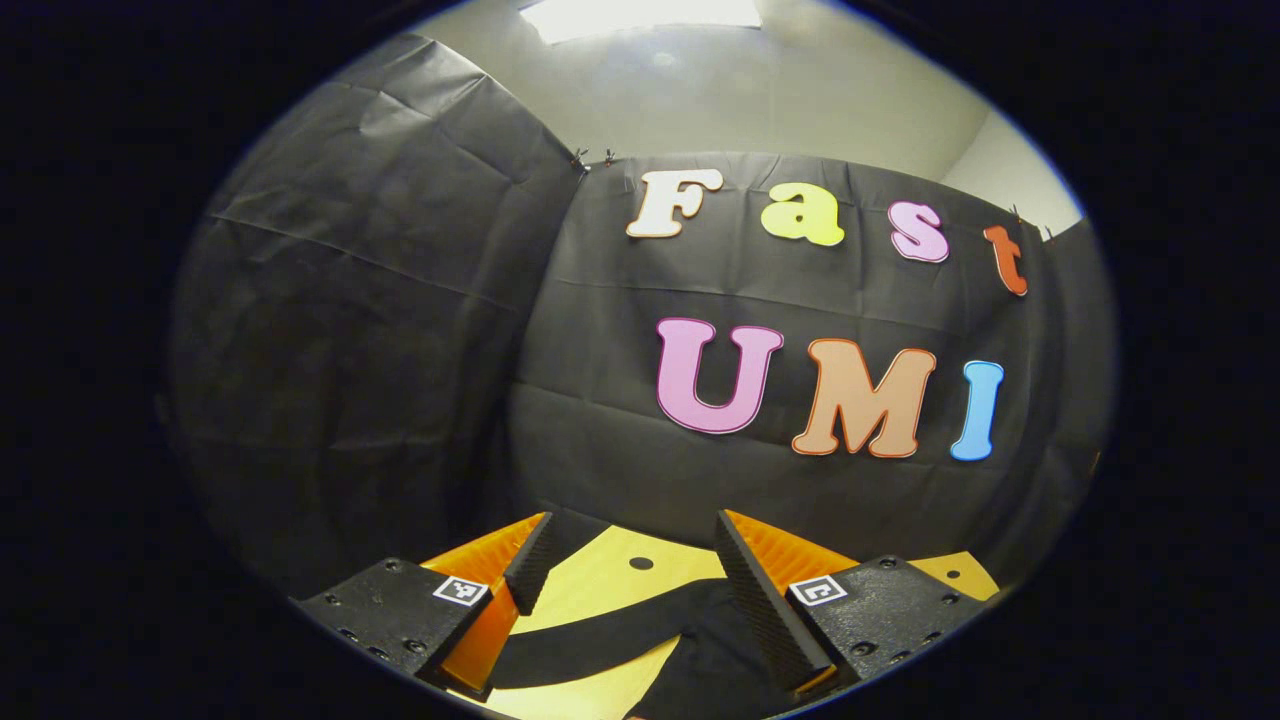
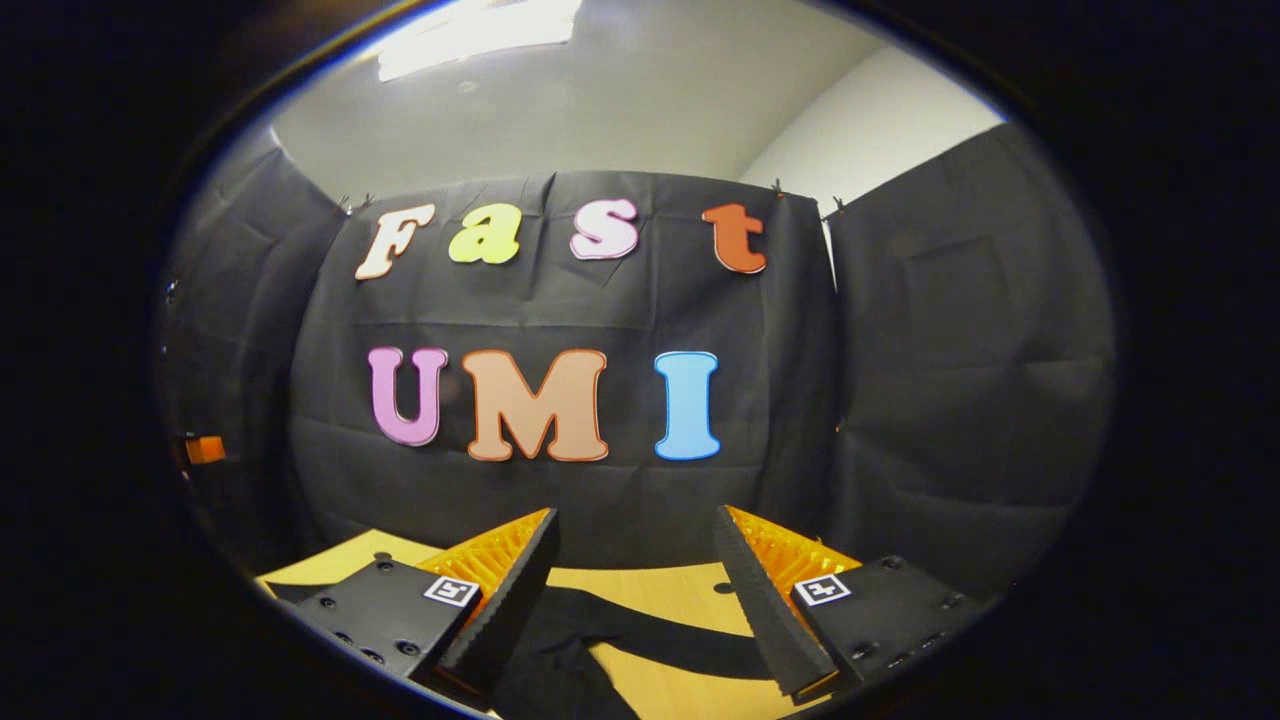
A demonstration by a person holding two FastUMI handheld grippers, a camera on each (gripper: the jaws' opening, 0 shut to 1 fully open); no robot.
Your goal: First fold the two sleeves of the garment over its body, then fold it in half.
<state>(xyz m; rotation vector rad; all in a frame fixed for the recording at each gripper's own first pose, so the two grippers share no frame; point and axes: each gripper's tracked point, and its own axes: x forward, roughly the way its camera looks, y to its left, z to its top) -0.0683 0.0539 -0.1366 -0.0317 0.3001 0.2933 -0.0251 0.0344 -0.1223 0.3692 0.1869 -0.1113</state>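
Observation:
A black garment (image 1: pixel 640 640) lies on the yellow wooden table (image 1: pixel 610 575), low in the left gripper view. One sleeve runs as a dark band across the wood between my fingers. My left gripper (image 1: pixel 632 530) is open above it, holding nothing. In the right gripper view the black garment (image 2: pixel 600 640) also lies on the table (image 2: pixel 660 585), with a sleeve stretching to the right. My right gripper (image 2: pixel 635 525) hangs open above the cloth, its black pads apart and empty. Most of the garment is hidden below both views.
Black cloth walls close the booth behind and beside the table. A small dark hole (image 1: pixel 641 563) marks the tabletop near its far edge. An orange object (image 2: pixel 205 449) sits at the far left of the right gripper view.

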